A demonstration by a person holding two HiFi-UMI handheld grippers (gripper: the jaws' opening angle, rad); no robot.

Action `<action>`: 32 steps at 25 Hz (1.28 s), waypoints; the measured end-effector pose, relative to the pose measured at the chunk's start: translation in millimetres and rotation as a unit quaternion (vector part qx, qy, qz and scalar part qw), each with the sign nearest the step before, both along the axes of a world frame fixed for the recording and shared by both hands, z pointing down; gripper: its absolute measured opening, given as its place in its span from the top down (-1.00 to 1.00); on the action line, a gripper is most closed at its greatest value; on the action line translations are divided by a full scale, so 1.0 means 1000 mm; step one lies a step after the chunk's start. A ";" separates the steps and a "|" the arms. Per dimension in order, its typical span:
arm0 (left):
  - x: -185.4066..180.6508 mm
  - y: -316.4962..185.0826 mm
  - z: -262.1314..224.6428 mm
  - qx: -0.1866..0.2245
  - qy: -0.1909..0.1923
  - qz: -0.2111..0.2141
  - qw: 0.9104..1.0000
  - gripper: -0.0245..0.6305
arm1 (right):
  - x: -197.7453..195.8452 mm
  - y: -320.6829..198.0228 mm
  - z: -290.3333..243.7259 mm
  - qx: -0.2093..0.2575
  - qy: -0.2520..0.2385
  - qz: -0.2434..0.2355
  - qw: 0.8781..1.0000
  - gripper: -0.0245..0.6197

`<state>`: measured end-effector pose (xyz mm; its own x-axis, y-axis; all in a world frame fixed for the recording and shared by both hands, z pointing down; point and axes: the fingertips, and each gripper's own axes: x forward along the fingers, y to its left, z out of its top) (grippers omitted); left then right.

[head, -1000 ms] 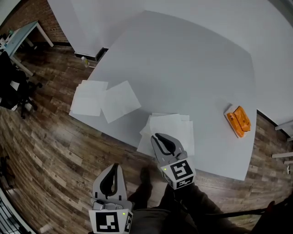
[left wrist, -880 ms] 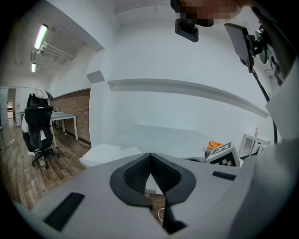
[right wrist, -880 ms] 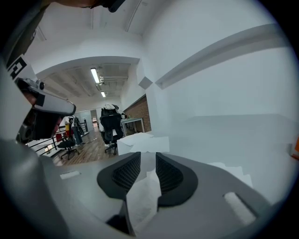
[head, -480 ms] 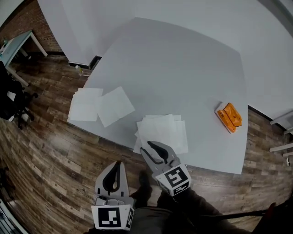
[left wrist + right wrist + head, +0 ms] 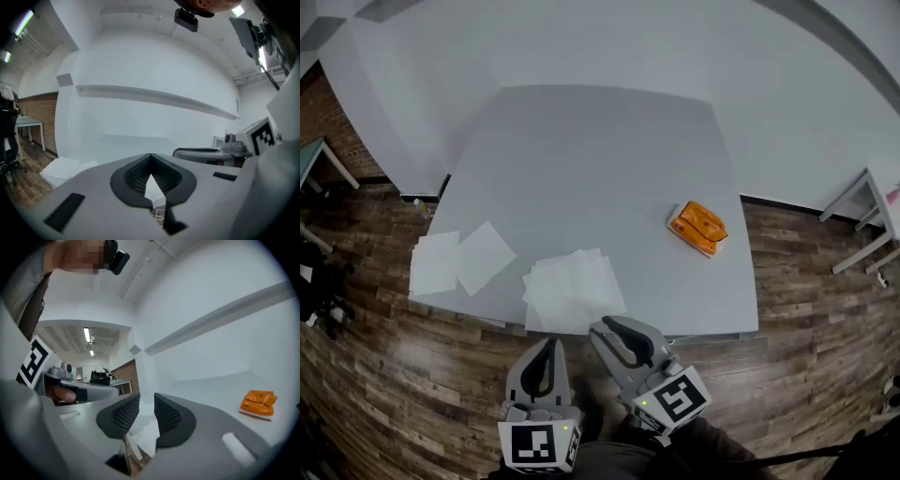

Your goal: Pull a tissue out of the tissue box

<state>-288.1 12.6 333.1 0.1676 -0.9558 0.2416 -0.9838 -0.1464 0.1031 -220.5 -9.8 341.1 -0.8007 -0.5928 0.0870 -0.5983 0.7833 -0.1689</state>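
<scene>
1. Wood-plank floor (image 5: 375, 375) all round the surface. A brick wall (image 5: 333, 122) shows at the far left, and there is a strip of it in the left gripper view too (image 5: 40, 117).
2. White backdrop (image 5: 581, 37) rises behind the surface and curves round its left side.
3. Grey surface (image 5: 600, 159), roughly square and mostly bare. Its front edge is nearest the person.
4. A white side table (image 5: 872, 187) sits off the right edge, only partly in frame. Part of another table (image 5: 317, 159) is at the far left by the brick.
5. A loose stack of tissues (image 5: 574, 291) lies flat at the front edge, near the middle, with one corner hanging over.
6. Two tissues (image 5: 455, 262) overlap at the front-left corner, apart from the stack.
7. The left gripper (image 5: 547, 345) is over the floor in front of the surface, short of the edge. Its jaw tips are pressed together (image 5: 150, 157) with nothing held.
8. The right gripper (image 5: 605, 330) is just beside the left one, with its tips near the front edge below the stack. Its jaws are slightly parted (image 5: 146, 401) with a narrow gap, and it is released and empty. Tissues show through the gap.
9. The orange tissue box (image 5: 697, 229) lies flat on the right part of the surface, toward the right edge. It is well apart from both grippers and is also seen at the right of the right gripper view (image 5: 258, 403).
</scene>
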 end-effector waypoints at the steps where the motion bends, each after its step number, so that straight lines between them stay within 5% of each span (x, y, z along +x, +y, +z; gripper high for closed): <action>1: 0.014 0.002 -0.003 0.006 -0.001 0.010 1.000 0.93 | 0.017 0.007 -0.010 0.006 -0.007 0.015 1.000 0.63; 8: 0.125 0.045 -0.027 0.029 -0.019 0.077 0.996 0.93 | 0.131 0.075 -0.075 0.031 -0.065 0.088 0.993 0.76; 14: 0.187 0.084 -0.056 0.050 -0.041 0.118 0.991 0.93 | 0.184 0.128 -0.101 0.045 -0.077 0.121 0.989 0.78; 32: 0.213 0.123 -0.098 0.103 -0.042 0.188 0.976 0.93 | 0.203 0.172 -0.150 0.096 -0.097 0.194 0.971 0.92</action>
<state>-75.5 135.4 235.1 0.5035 -0.8604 0.0792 -0.8604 -0.5077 -0.0452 -17.9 161.8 191.6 -0.5040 -0.8435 -0.1856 -0.8265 0.5334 -0.1801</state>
